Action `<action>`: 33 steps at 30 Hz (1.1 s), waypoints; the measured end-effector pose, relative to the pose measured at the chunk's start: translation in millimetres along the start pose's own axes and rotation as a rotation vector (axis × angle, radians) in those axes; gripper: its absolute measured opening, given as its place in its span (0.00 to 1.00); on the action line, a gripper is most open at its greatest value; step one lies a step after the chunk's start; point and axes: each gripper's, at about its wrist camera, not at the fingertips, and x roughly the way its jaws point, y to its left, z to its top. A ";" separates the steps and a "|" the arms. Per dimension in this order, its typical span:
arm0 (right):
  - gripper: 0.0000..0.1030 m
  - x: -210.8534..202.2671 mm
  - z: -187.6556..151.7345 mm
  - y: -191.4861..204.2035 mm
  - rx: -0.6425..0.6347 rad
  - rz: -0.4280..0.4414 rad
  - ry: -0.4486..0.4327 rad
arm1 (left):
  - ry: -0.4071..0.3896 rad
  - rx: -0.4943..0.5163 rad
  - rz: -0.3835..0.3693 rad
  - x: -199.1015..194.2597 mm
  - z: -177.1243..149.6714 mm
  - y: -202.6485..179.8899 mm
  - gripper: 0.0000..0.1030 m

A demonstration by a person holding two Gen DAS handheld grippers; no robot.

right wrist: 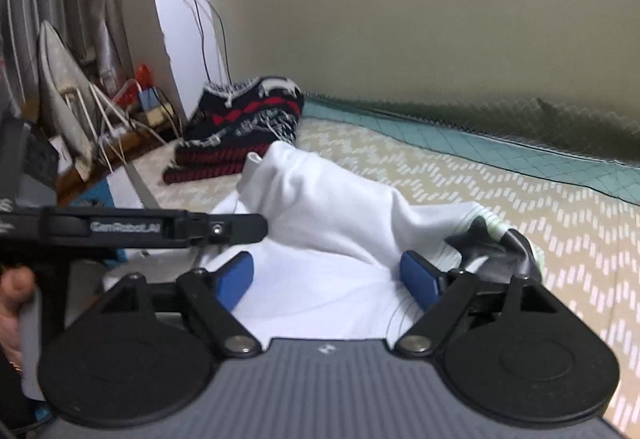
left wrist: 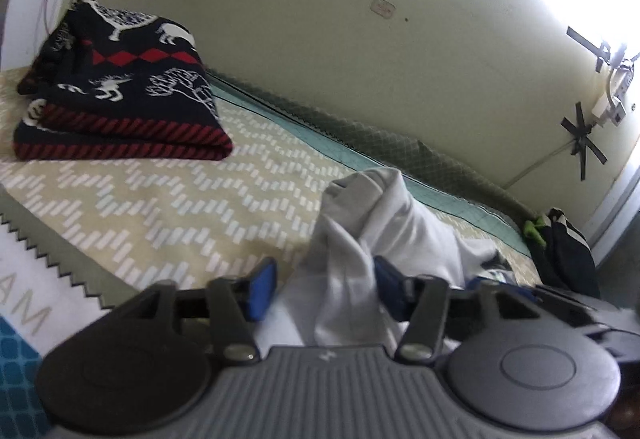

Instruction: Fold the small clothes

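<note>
- The left gripper [left wrist: 322,289] has its jaws spread apart, with bunched fabric of the white garment [left wrist: 372,235] standing up between the blue pads [left wrist: 262,289]; the pads do not press on the cloth.
- The right gripper [right wrist: 328,281] is likewise wide open, its blue pads [right wrist: 236,279] set on either side of a flat stretch of the white garment [right wrist: 320,207], which lies beneath them.
- The white garment sits crumpled in a heap on the bed cover [left wrist: 160,207], a beige fabric with white dashes in a zigzag pattern; a dark printed patch [right wrist: 484,239] shows at the garment's right edge in the right wrist view.
- A folded dark blanket [left wrist: 120,87] with white animal figures and red diamonds and stripes rests on the bed cover well apart from the garment, near the pale wall [left wrist: 320,19].
- In the right wrist view the other gripper's black body [right wrist: 132,229] reaches in from the left, just above the garment.
- A dark bag [left wrist: 564,251] lies at the far end of the bed.
</note>
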 end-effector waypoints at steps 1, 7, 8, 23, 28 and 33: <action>0.74 -9.4 -1.6 -5.4 0.043 0.019 -0.023 | -0.003 -0.005 0.000 -0.8 0.8 -0.1 0.54; 0.75 -68.6 -25.6 -27.7 0.243 0.024 -0.137 | -0.012 0.061 0.066 -1.3 -2.9 -12.7 0.58; 0.75 -76.1 -31.3 -31.7 0.268 0.020 -0.138 | -0.015 0.082 0.080 -1.5 -4.5 -16.3 0.58; 0.92 -87.5 -74.7 -49.0 0.329 0.128 -0.057 | -0.027 0.222 0.284 -20.2 -30.7 -45.1 0.76; 0.93 -92.2 -76.5 -57.9 0.366 0.173 -0.065 | -0.027 0.235 0.326 -21.3 -33.3 -49.2 0.80; 0.94 -93.8 -76.5 -58.8 0.367 0.182 -0.065 | -0.020 0.229 0.346 -21.1 -33.3 -48.3 0.87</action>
